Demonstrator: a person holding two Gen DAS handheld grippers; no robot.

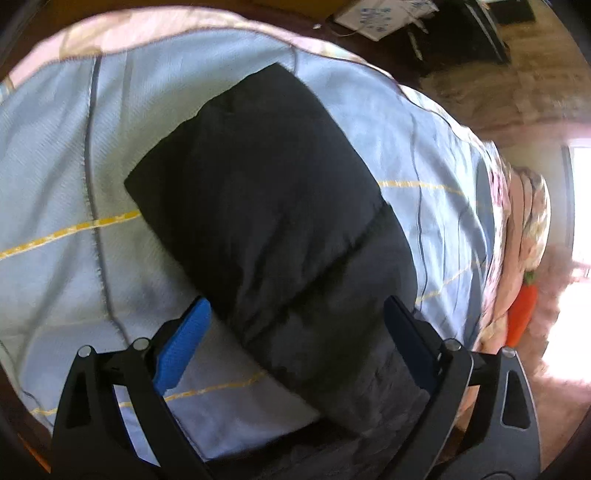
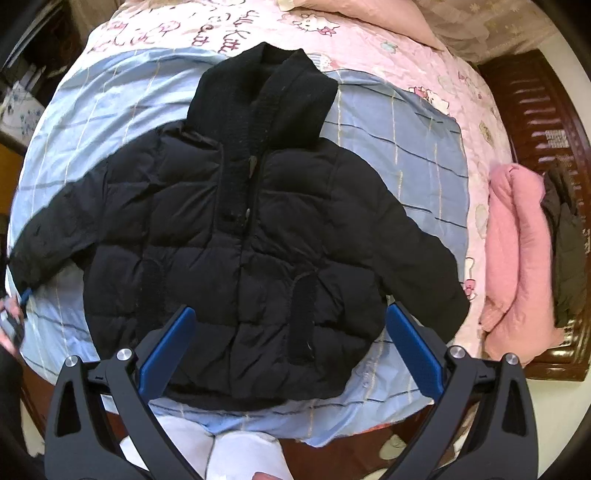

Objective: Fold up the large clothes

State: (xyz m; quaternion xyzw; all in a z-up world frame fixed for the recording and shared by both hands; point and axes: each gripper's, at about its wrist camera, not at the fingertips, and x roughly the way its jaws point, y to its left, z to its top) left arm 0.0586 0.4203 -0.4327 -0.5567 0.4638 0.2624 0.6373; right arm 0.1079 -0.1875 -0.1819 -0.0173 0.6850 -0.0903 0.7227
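A black puffer jacket with a knit hood lies front up and spread flat on a light blue checked sheet on the bed. My right gripper is open and hovers above the jacket's lower hem, holding nothing. My left gripper is open at the end of the jacket's left sleeve, with the cuff lying between its blue fingers. The left gripper also shows at the far left edge of the right wrist view, beside that cuff.
A pink Hello Kitty quilt covers the bed under the sheet. A folded pink garment and a dark one lie at the right bed edge by a dark wooden frame. An orange carrot toy lies beside the bed.
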